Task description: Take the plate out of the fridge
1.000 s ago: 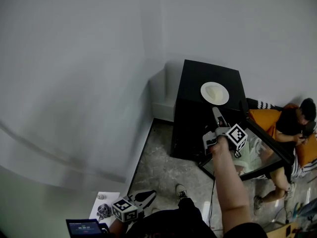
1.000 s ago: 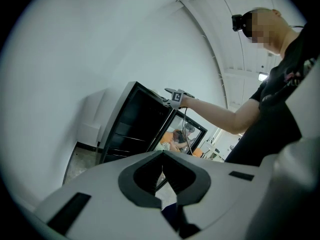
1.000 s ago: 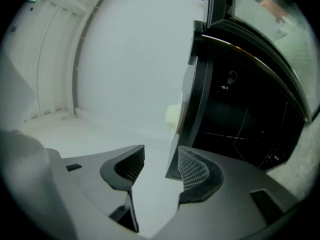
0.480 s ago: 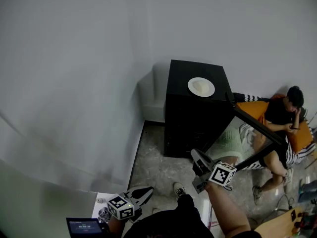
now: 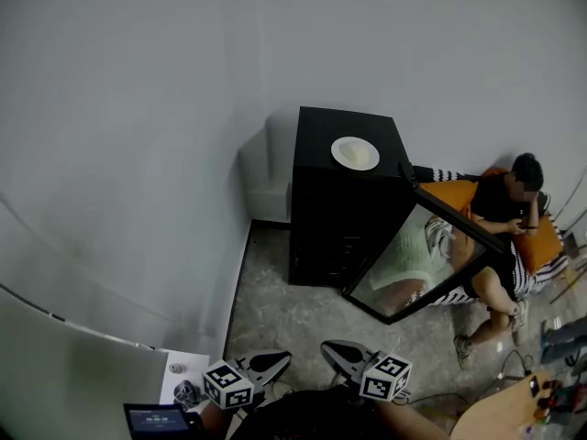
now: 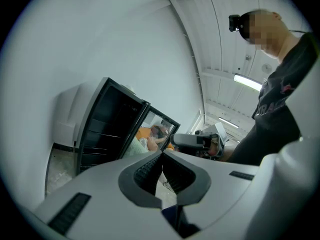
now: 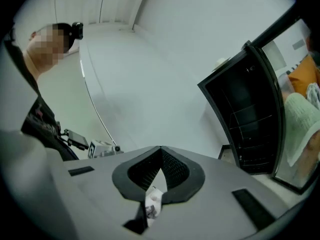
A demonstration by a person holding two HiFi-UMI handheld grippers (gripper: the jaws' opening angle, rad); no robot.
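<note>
A white plate (image 5: pixel 355 152) lies on top of the small black fridge (image 5: pixel 344 211), which stands against the wall with its glass door (image 5: pixel 417 258) swung open to the right. Both grippers are low in the head view, close to my body and far from the fridge. My left gripper (image 5: pixel 280 360) is shut with nothing between its jaws. My right gripper (image 5: pixel 332 348) is shut too and holds nothing. In the left gripper view the fridge (image 6: pixel 102 126) shows at the left, and the right gripper (image 6: pixel 197 141) is seen beyond the shut jaws. In the right gripper view the fridge (image 7: pixel 247 119) stands at the right.
A person (image 5: pixel 500 218) sits on an orange seat right of the fridge, legs out on the floor. A white box (image 5: pixel 264 177) stands left of the fridge by the wall. A screen (image 5: pixel 156 420) and a small object lie at my lower left. Stone floor (image 5: pixel 284 314) lies between me and the fridge.
My right gripper drew back from the fridge top, down toward my body, and its jaws shut empty. The plate stayed on the fridge. The left gripper hardly moved.
</note>
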